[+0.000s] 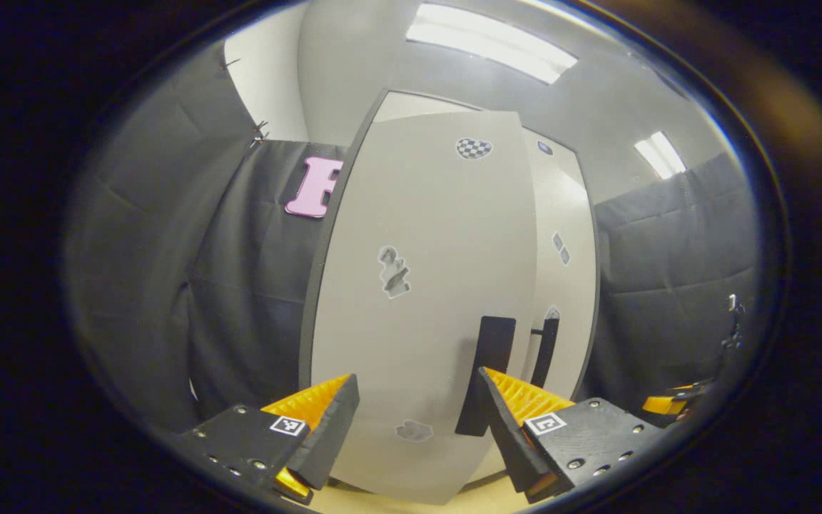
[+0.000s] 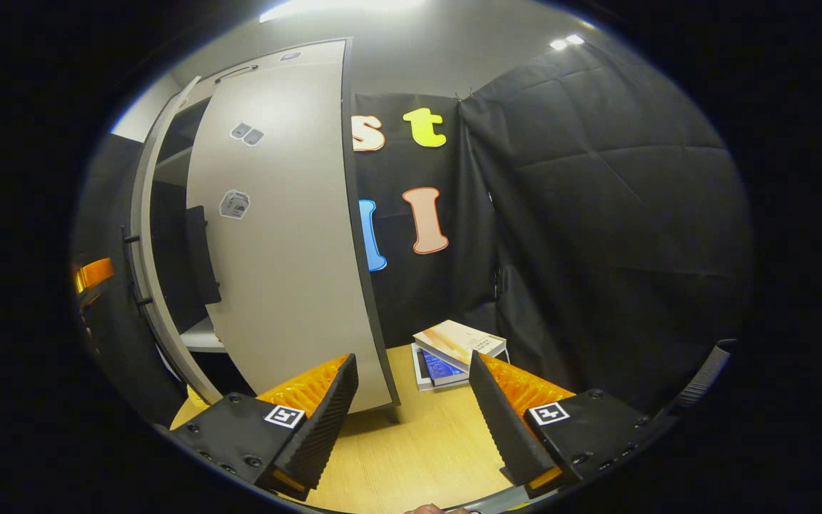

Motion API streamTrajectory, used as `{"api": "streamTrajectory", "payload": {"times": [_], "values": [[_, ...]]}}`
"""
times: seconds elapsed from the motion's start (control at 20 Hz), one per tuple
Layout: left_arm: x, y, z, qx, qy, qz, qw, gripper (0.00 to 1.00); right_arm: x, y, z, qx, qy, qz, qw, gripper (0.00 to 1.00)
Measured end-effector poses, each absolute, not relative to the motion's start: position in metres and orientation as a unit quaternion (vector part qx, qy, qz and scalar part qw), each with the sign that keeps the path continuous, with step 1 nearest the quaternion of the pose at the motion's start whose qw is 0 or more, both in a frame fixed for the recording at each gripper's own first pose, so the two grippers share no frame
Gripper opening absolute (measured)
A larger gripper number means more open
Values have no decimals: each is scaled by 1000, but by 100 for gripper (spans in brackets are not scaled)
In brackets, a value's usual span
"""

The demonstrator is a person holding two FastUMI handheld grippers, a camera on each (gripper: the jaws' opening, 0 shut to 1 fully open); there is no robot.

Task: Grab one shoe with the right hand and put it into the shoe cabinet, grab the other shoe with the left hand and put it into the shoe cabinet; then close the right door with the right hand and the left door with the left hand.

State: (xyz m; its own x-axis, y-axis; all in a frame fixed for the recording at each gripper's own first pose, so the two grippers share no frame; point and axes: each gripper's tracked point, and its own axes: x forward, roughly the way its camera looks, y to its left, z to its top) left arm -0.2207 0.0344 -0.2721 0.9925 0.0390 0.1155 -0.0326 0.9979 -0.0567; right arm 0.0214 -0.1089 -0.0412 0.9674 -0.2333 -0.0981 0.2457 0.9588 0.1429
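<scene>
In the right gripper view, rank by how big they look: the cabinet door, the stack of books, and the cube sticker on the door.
1. Cabinet door, largest by far.
2. Stack of books, though it sits farther back, so nearness skews this.
3. Cube sticker, smallest.

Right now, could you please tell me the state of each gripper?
Left gripper: open, holding nothing, facing the grey cabinet door.
Right gripper: open, holding nothing, above the light wooden table.

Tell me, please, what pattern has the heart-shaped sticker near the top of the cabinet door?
The heart-shaped sticker has a black-and-white checkerboard pattern, clearest in the left gripper view.
</scene>
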Motion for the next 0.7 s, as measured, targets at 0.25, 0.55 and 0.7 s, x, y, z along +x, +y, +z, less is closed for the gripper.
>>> {"api": "streamTrajectory", "payload": {"times": [0.25,0.55,0.7], "values": [[-260,49,-275,10,-48,68,996,94,32,-91,-18,83,7,-107,991,98],[-292,56,-295,23,-45,99,994,100,38,-48,3,77,-16,-61,995,98],[-301,55,-309,9,-34,101,994,94,40,-31,14,69,-23,-44,996,98]]}}
